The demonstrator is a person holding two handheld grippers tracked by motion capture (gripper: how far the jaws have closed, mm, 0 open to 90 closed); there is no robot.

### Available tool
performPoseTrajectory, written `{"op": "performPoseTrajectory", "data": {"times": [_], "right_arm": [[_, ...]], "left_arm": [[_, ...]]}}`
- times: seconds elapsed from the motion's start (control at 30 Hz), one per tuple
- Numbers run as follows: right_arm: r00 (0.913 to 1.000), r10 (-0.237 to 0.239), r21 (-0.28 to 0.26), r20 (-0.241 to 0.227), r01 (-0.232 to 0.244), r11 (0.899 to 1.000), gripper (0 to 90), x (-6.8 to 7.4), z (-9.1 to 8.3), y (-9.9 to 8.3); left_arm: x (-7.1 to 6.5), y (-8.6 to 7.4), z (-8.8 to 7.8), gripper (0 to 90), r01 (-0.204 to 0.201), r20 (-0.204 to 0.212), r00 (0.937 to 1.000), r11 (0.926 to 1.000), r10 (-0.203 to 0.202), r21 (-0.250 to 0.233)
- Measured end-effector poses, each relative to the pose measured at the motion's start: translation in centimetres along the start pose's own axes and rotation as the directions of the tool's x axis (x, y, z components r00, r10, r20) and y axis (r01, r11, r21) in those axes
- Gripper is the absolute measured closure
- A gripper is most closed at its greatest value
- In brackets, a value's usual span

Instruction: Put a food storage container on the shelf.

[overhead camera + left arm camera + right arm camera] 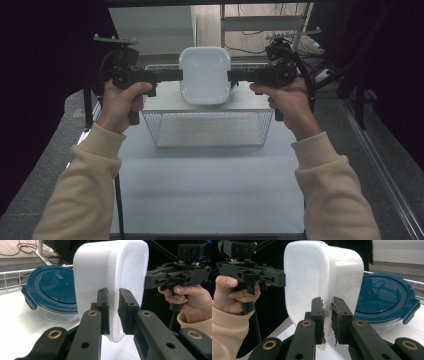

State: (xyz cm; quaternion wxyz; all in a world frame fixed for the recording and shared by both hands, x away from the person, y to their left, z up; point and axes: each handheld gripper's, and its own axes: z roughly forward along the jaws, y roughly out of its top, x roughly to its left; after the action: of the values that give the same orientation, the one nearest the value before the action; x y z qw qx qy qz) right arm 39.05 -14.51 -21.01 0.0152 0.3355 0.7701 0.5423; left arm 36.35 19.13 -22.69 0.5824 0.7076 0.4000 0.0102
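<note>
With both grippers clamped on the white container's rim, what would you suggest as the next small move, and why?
Probably lower it, kept level, into the wire basket. The left gripper and right gripper pinch opposite rims of the white container, which hangs above the basket, and the blue-lidded glass dish sits behind, apart from it.

Both tongs (181, 75) (229, 75) clamped; forearms raised

A white plastic container (205, 75) with rounded corners sits upper centre in the high view, lifted clear of the bench and tipped on edge so its open, glossy inside faces the camera. The left claw (113, 312) pinches its rim from the frame's left and the right claw (327, 320) from the right. Its walls are smooth, plain and slightly translucent.
</note>
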Motion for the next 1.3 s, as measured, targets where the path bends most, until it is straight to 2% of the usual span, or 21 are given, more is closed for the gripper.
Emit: {"op": "performPoseTrajectory", "data": {"times": [0.33, 0.53, 0.73, 0.87, 0.93, 1.03, 1.1, 1.17, 1.2, 1.27, 1.3], "right_arm": [[0.9990, 0.043, 0.028, 0.011, -0.043, 0.999, 79.4, -1.3, 0.6, 1.9], [0.9957, 0.091, 0.056, 0.021, -0.092, 0.994, 79.4, -2.8, 1.3, 2.3], [0.9905, 0.134, 0.086, 0.030, -0.136, 0.987, 79.3, -4.2, 2.3, 2.7], [0.9828, 0.181, 0.095, 0.035, -0.184, 0.978, 78.7, -5.3, 2.9, 3.2], [0.9782, 0.204, 0.104, 0.042, -0.207, 0.973, 77.7, -5.9, 3.2, 3.5], [0.9696, 0.244, 0.104, 0.017, -0.244, 0.964, 75.8, -6.9, 3.9, 4.0], [0.9620, 0.273, 0.105, 0.009, -0.272, 0.957, 74.3, -7.6, 4.2, 4.0], [0.9530, 0.303, 0.109, -0.002, -0.301, 0.947, 72.7, -8.3, 4.5, 4.0], [0.9461, 0.324, 0.109, -0.006, -0.321, 0.941, 72.1, -8.6, 4.7, 4.0], [0.9289, 0.370, 0.106, -0.015, -0.367, 0.924, 71.0, -9.2, 4.9, 3.9], [0.9229, 0.385, 0.102, -0.018, -0.381, 0.919, 70.3, -9.5, 5.1, 3.8]], "left_arm": [[1.5, 1.6, 1.1, 80.5, 0.050, 0.004, 0.9987, 0.9986, -0.050, 0.017], [3.0, 1.9, 2.5, 80.3, 0.106, 0.013, 0.9942, 0.9936, -0.107, 0.039], [4.3, 2.1, 3.6, 80.0, 0.151, -0.007, 0.9886, 0.9864, -0.151, 0.066], [5.2, 2.6, 4.2, 80.0, 0.195, 0.011, 0.9806, 0.9792, -0.196, 0.056], [5.6, 3.0, 4.4, 79.6, 0.212, 0.000, 0.9773, 0.9754, -0.212, 0.062], [6.3, 3.3, 4.9, 77.2, 0.245, -0.001, 0.9695, 0.9677, -0.245, 0.061], [6.9, 3.5, 5.2, 76.3, 0.272, 0.012, 0.9619, 0.9605, -0.273, 0.058], [7.7, 3.6, 5.6, 75.5, 0.306, 0.029, 0.9512, 0.9508, -0.307, 0.052], [8.0, 3.6, 5.7, 75.1, 0.325, 0.035, 0.9443, 0.9443, -0.327, 0.050], [8.7, 3.6, 6.1, 75.0, 0.353, 0.045, 0.9340, 0.9348, -0.354, 0.039], [9.0, 3.6, 6.3, 74.9, 0.364, 0.048, 0.9295, 0.9306, -0.366, 0.036]]}}
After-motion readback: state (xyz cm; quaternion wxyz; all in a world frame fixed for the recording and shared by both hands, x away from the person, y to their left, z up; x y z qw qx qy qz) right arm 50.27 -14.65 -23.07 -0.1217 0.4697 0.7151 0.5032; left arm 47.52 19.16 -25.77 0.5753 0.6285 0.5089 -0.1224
